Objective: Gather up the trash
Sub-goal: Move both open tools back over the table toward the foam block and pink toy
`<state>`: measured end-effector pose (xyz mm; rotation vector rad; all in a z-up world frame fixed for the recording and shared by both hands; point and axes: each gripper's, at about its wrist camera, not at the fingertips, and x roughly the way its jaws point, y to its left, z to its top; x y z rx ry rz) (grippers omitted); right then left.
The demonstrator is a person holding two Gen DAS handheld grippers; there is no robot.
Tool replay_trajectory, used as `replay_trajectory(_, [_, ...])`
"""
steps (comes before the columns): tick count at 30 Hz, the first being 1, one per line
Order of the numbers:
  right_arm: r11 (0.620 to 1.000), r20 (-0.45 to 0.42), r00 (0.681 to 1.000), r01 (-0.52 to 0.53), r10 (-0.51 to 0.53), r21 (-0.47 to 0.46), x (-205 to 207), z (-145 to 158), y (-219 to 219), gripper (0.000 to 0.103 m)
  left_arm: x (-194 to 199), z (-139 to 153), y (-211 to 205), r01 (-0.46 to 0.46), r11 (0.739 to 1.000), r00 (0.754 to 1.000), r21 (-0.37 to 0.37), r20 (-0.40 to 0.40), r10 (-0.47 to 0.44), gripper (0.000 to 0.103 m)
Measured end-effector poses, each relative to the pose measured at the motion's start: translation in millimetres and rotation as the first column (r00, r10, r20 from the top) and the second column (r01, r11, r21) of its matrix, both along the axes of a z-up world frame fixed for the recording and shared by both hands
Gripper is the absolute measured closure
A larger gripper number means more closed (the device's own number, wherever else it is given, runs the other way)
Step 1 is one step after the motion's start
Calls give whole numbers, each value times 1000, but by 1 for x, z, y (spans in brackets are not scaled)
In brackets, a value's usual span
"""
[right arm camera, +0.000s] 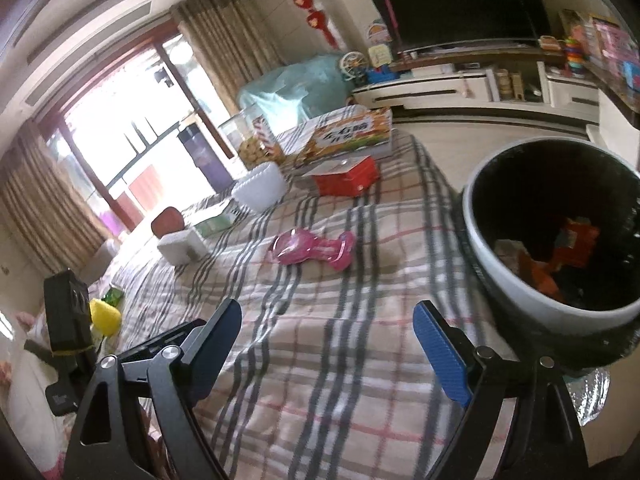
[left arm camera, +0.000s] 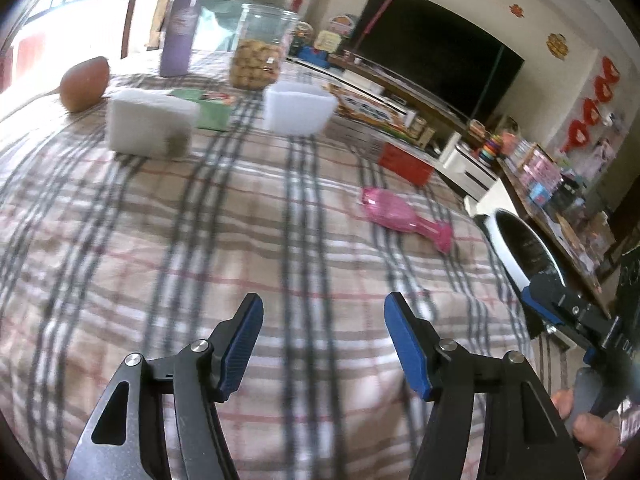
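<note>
I am holding both grippers empty over the checked tablecloth (left arm camera: 200,240), the left gripper (left arm camera: 324,332) and the right gripper (right arm camera: 328,340) each with its fingers spread wide apart. Just to my right the bin (right arm camera: 500,280) is standing at the table's edge, with orange scraps already lying inside.

The next piece of trash, I am judging, is the pink bottle (right arm camera: 316,250), which is lying on its side in the middle of the cloth, apart from everything else. To take it well, I am thinking of coming down across its narrow neck, closing gently so the thin plastic does not squirt out, then carrying it over the bin's rim before letting go.

Counting further out: one pink bottle, one white block (left arm camera: 150,124), one white tub (left arm camera: 298,108), one red box (right arm camera: 348,178), one brown egg-shaped thing (left arm camera: 84,84), one jar of snacks (left arm camera: 260,52), one purple flask (left arm camera: 180,32), one large printed carton (right arm camera: 344,136).
</note>
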<state>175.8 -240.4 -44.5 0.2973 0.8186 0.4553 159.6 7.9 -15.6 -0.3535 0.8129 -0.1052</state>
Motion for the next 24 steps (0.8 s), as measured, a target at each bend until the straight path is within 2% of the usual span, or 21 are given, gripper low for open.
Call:
replay_trajectory(12, [994, -15, 994, -105, 105, -41, 13, -4, 36, 10, -11, 4, 21, -65, 997, 998, 35, -6, 65, 35])
replay_trajectory(24, [980, -5, 986, -169, 170, -103, 36, -5, 57, 9, 16, 7, 68, -59, 993, 998, 100, -5, 60, 30])
